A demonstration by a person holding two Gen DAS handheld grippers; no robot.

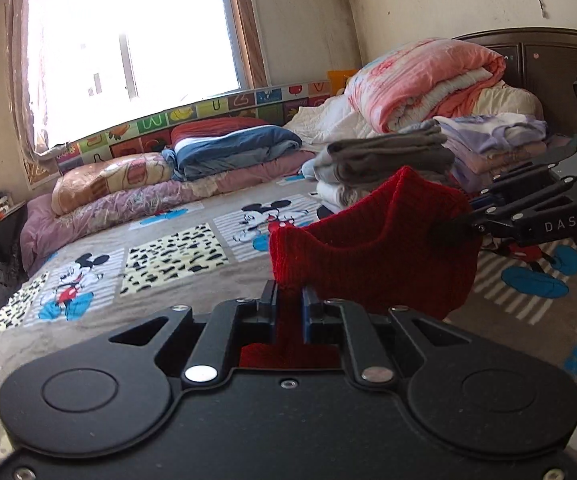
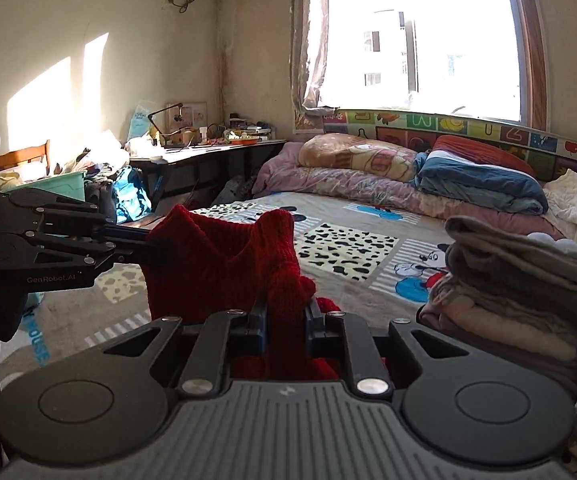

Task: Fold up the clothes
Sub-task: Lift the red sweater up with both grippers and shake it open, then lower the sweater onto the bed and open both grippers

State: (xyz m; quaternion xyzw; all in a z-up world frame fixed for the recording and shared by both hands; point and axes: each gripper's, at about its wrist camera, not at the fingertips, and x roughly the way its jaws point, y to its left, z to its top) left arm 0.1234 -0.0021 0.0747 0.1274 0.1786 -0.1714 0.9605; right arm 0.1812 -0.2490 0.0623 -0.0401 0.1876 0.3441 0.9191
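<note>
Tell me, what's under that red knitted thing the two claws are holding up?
Under the red knit garment lies the cartoon-mouse bedspread. The left gripper and right gripper each pinch an edge. The cloth hides the patch directly beneath it.

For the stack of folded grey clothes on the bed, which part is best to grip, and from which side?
Grip the stack of folded grey clothes low, under the bottom layer, from its open side facing the patterned bedspread. The layers lie loose, so pinching the top would probably lift only one piece.
</note>
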